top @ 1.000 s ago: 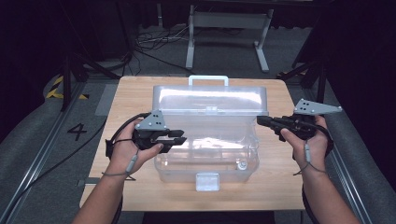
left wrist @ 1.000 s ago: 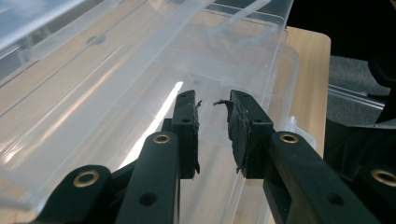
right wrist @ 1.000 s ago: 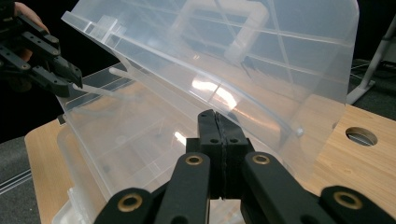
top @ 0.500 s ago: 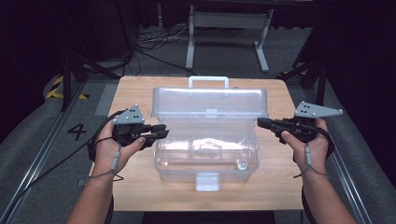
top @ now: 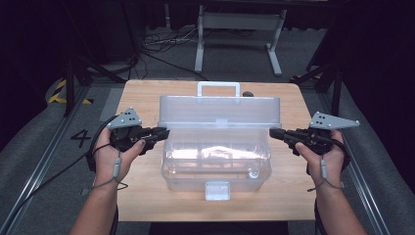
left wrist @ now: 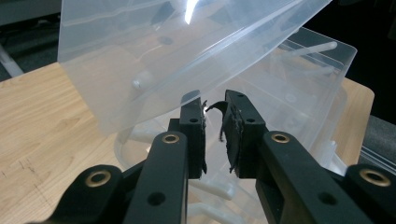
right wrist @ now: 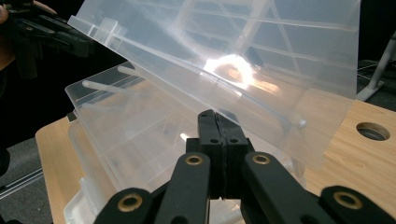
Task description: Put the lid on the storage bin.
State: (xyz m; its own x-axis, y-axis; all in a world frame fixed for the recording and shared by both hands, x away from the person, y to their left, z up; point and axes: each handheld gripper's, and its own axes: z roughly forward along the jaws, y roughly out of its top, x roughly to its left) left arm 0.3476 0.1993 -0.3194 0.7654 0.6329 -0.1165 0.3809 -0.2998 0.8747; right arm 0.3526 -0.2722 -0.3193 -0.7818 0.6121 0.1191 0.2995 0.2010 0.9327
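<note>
The right gripper [right wrist: 218,122], jaws pressed together, points at the clear plastic box [right wrist: 140,140] under its raised lid [right wrist: 261,56].

A lab or studio: black curtains [top: 44,44], floor cables [top: 161,41], metal stand [top: 235,29], floor rail [top: 44,161], wooden table [top: 142,98].

Grey floor [top: 44,161] (perhaps carpet), dark surroundings

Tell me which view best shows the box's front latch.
The high view: the latch faces the camera at the middle of the clear box's front wall, unobstructed. The left and right gripper views look at the box's ends and raised lid instead.
</note>
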